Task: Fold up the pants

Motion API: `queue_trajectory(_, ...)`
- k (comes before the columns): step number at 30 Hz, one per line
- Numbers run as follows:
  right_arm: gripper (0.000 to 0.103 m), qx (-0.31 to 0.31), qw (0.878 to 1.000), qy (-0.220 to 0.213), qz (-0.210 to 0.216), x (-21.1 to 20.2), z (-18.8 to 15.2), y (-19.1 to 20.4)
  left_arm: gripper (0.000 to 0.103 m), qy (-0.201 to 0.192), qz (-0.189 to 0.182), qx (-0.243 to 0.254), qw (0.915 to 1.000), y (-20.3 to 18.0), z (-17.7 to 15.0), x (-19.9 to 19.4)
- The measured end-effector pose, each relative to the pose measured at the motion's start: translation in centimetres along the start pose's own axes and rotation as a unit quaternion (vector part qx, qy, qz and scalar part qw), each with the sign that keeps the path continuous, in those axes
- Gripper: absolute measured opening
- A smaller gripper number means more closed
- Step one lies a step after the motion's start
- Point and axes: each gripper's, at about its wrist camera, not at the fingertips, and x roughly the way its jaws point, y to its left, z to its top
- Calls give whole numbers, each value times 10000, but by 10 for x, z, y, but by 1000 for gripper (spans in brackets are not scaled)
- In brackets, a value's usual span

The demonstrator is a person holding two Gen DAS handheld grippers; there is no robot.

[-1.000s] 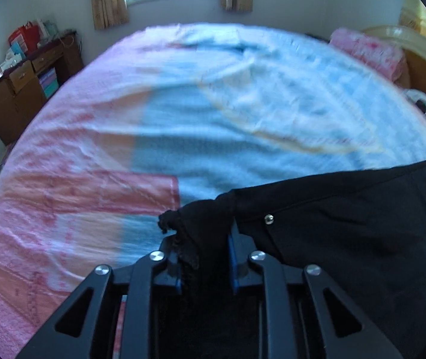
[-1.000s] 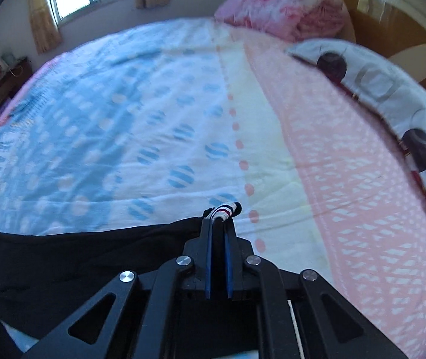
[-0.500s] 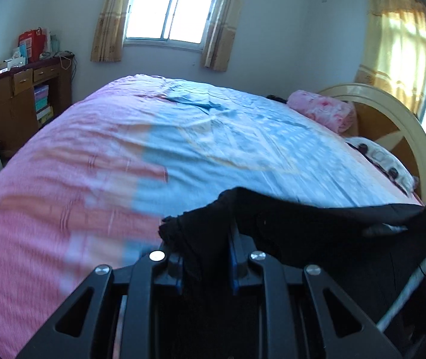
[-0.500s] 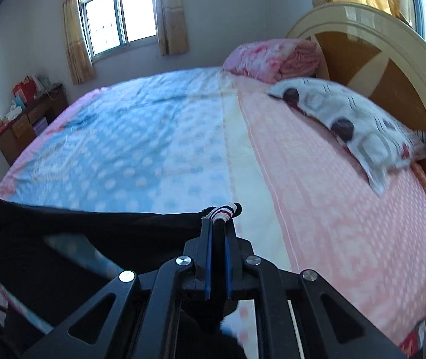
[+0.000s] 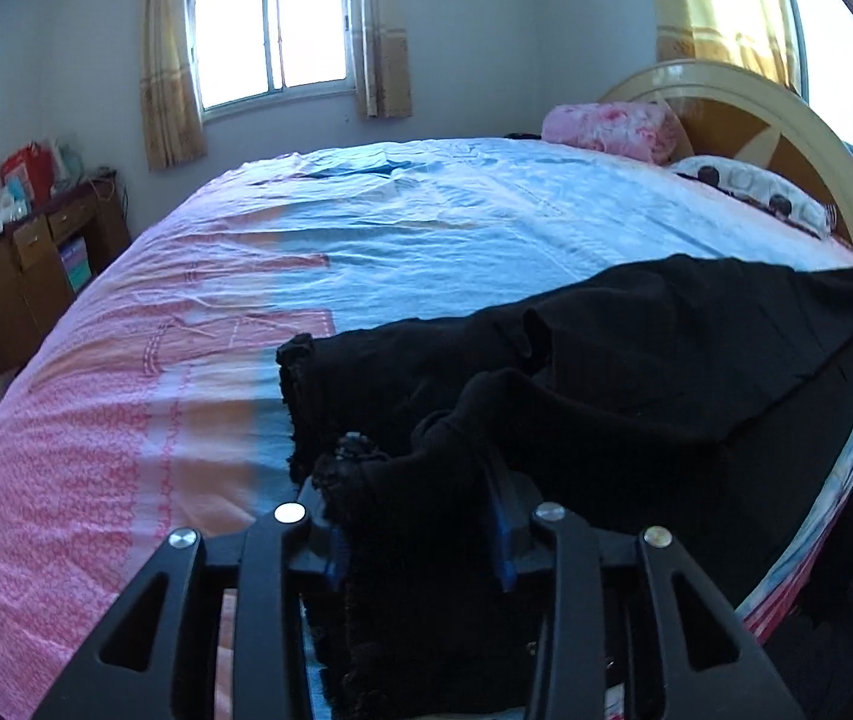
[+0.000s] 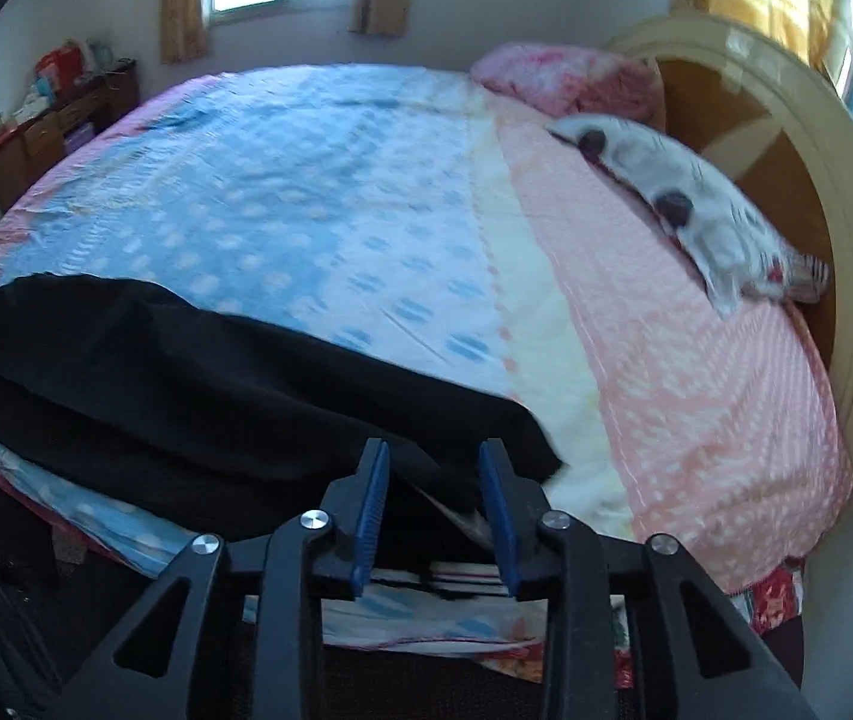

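So the black pants (image 5: 636,372) are lying stretched along the near edge of the bed (image 5: 426,228), one end bunched up and part of it sagging over the side. The left gripper (image 5: 414,516) has its jaws spread fairly wide with a wad of the fabric sitting between them, can't tell if it's actually pinching anything. The right gripper (image 6: 435,507) is clearly open, jaws apart, holding nothing, with the pants' end just in front.

What I'd worry about: the cloth is so close to the mattress edge that any tug could drag the whole thing onto the floor. Also that bunched end probably folds crooked unless it's flattened first.
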Motion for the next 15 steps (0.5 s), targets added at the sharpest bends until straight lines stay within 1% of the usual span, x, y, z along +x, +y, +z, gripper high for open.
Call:
queue_trajectory(2, 37, -511, 9982, -61, 311, -3, 13, 50, 41, -9, 76, 176, 9998, -3, -1, -1)
queue_trajectory(3, 38, -733, 9964, -82, 416, -1, 16, 73, 43, -17, 104, 247, 9996, -3, -1, -3)
queue_trajectory(4, 38, -993, 9928, -112, 654, 4, 19, 108, 45, -22, 135, 289, 9995, -3, -1, -4)
queue_trajectory(6, 38, -1327, 9856, -50, 1044, 16, 19, 153, 52, -42, 261, 380, 9989, -2, -3, -6)
queue_trajectory(7, 38, -1591, 9788, -29, 1292, 29, 17, 188, 52, -43, 287, 404, 9988, -2, -4, -6)
queue_trajectory(8, 38, -1800, 9734, -16, 1415, 39, 13, 215, 52, -46, 284, 411, 9987, -2, -5, -6)
queue_trajectory(11, 38, -2216, 9619, 110, 1599, 77, 5, 280, 52, -76, 220, 390, 9990, -3, -6, -5)
queue_trajectory(13, 38, -2515, 9537, 278, 1627, 101, -4, 313, 49, -85, 237, 501, 9984, -5, -6, -4)
queue_trajectory(15, 38, -2898, 9463, 279, 1403, 120, -9, 340, 43, -116, 212, 665, 9975, -7, -5, -7)
